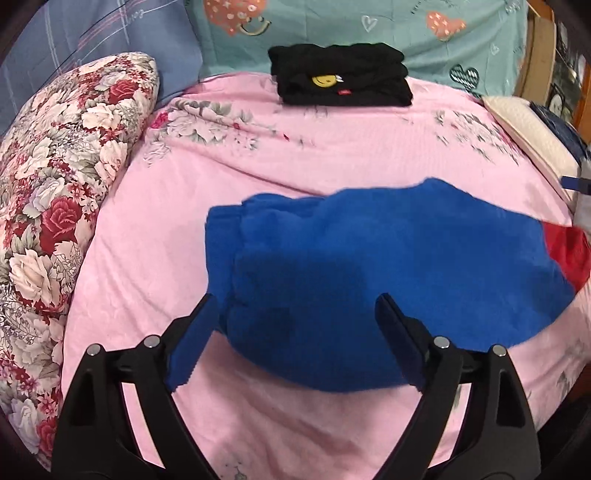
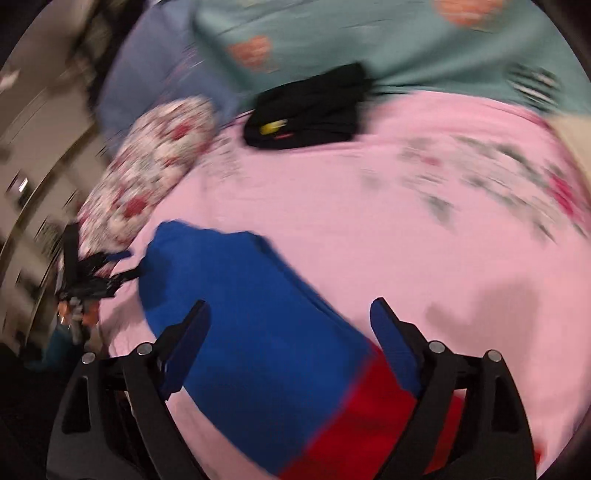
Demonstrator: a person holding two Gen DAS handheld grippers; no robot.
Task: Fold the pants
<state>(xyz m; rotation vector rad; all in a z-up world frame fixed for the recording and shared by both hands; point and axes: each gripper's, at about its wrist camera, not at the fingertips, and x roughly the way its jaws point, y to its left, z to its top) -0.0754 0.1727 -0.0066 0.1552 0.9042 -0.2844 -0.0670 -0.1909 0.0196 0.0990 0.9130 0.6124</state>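
I am working over the pink bedspread [image 1: 295,177], and the blue pants [image 1: 388,266] are lying bunched near its front edge, a red section at their right end. They are looking partly gathered, not yet a tidy bundle, so I am judging the fold to be midway.

My left gripper [image 1: 295,332] is hanging with its fingers spread wide over the pants' near left part, holding nothing. My right gripper [image 2: 288,332] is likewise standing wide apart, straddling the blue cloth close to where it meets the red, gripping nothing. In the right wrist view the left tool is showing at the pants' far end, beside the floral pillow [image 1: 62,192].

Next, I am thinking, each tool needs to pinch an edge of cloth, one at each end, and carry one end over the other; the fabric looks thick and soft, so a shallow bite may be slipping off.

A folded black garment [image 1: 340,77] is sitting at the far edge of the bedspread, bearing a yellow smiley patch and a small red tag. I am not able to read the tag, nor the writing on the teal sheet [image 1: 369,29] behind it.
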